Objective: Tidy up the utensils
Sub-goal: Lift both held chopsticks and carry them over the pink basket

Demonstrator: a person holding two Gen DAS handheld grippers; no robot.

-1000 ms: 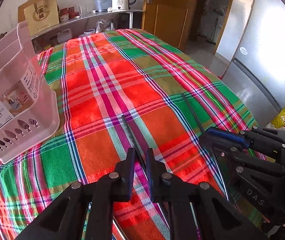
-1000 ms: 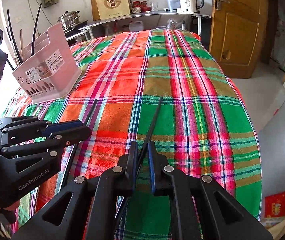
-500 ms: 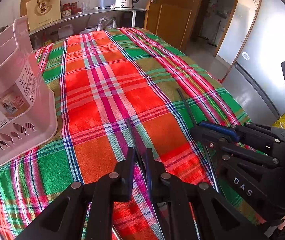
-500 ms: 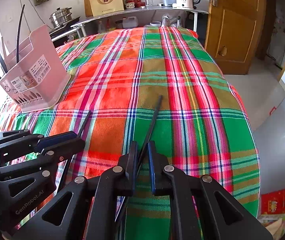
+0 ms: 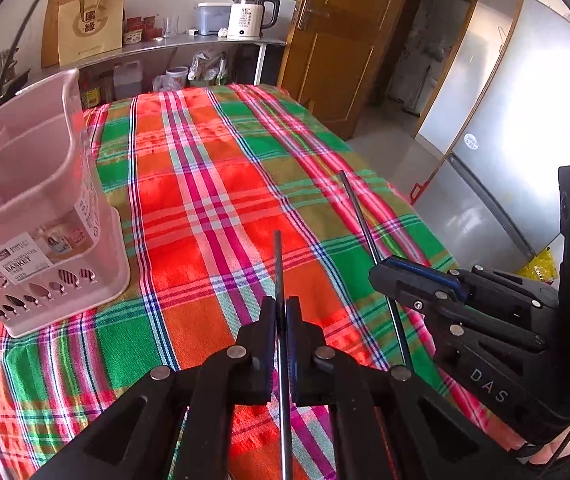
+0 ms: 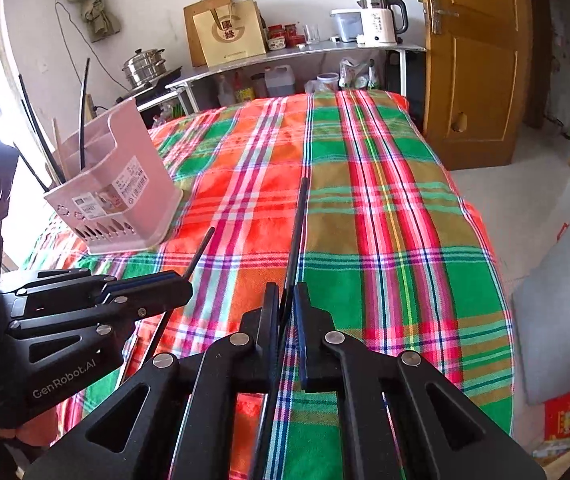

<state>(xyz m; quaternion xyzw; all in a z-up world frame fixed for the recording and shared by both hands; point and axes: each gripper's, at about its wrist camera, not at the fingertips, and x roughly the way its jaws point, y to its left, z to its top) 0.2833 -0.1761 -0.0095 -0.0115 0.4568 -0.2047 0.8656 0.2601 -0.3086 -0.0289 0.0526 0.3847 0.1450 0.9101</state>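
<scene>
My left gripper (image 5: 280, 306) is shut on a thin black chopstick (image 5: 278, 264) that points forward above the plaid tablecloth (image 5: 205, 200). My right gripper (image 6: 287, 294) is shut on a second black chopstick (image 6: 299, 224), also raised off the cloth. Each gripper shows in the other's view: the right one (image 5: 381, 276) to the right, the left one (image 6: 183, 284) to the left. A pink utensil basket (image 5: 41, 216) stands at the left of the table; in the right wrist view (image 6: 117, 196) it holds several dark sticks.
A metal shelf (image 6: 293, 54) with a kettle (image 6: 381, 20), a paper bag and jars stands behind the table. A wooden door (image 6: 477, 60) is at the back right. A fridge (image 5: 517, 140) stands beyond the table's right edge.
Both grippers have lifted with their chopsticks, which now hang above the cloth instead of lying on it. The views have tilted up, and the basket shows more fully.
</scene>
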